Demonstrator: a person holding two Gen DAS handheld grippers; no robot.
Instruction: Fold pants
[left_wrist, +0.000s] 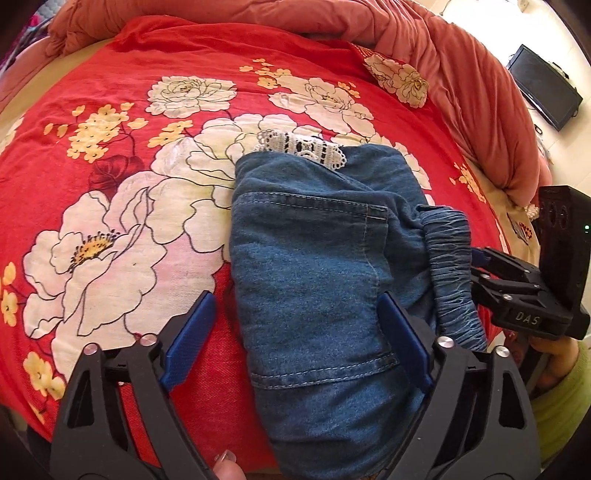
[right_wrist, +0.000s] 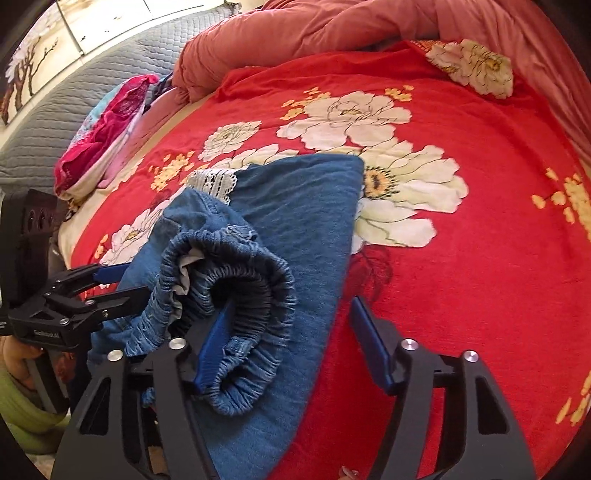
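Now both the left gripper (left_wrist: 295, 328) and right gripper (right_wrist: 291, 343) straddle the pants (left_wrist: 314, 266) unclenched (folded denim).

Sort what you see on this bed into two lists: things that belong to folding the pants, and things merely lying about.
Part of the job:
denim pants
elastic waistband
left gripper, jaws apart
right gripper, jaws apart

Just lying about:
floral bedspread
pink quilt
bright pink cloth
dark screen
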